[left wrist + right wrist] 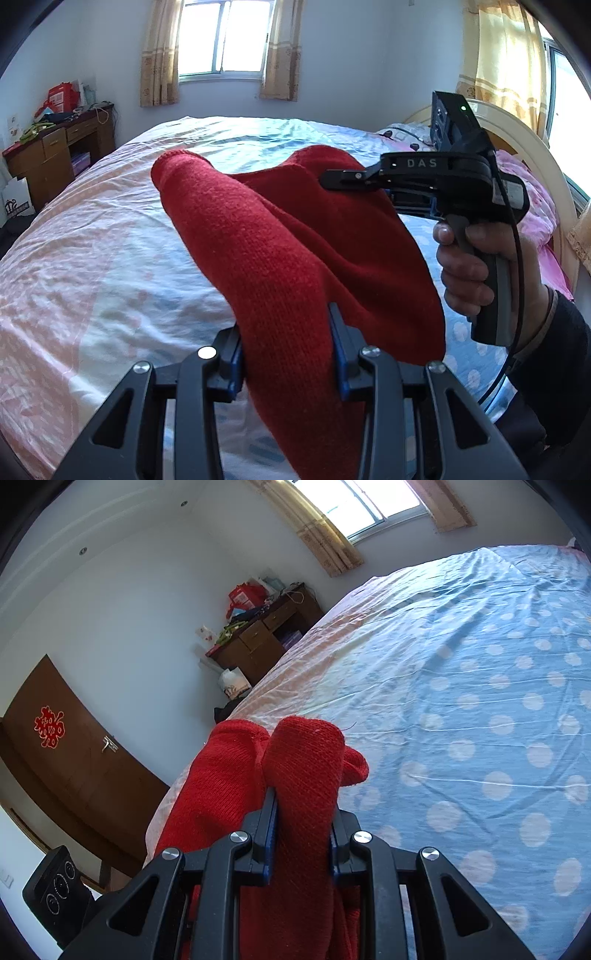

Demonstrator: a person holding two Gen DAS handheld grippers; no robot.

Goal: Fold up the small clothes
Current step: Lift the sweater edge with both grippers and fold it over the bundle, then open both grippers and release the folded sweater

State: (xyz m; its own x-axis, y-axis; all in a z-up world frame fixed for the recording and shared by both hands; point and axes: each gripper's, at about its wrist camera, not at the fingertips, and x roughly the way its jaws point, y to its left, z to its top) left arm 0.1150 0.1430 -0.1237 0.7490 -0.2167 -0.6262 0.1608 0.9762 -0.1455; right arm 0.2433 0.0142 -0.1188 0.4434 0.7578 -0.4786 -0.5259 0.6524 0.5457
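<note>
Loads of room on the bed, the dotted sheet is bare across the middle and far side. Only clutter is pink bedding by the curved headboard, plus a wooden desk beside the far corner.

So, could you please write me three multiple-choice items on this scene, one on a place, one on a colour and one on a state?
1. Where does the wooden desk stand?
A. by the wall beside the bed
B. under the bed
C. in front of the door

2. What colour is the knitted garment?
A. green
B. red
C. white

3. How is the garment held?
A. it lies flat and untouched on the bed
B. one gripper alone grips it
C. both grippers grip it

Answers:
1 A, since the desk stands against the wall next to the bed.
2 B, as the knit is red in both views.
3 C, since the left gripper and the right gripper each pinch red fabric between their fingers.
</note>
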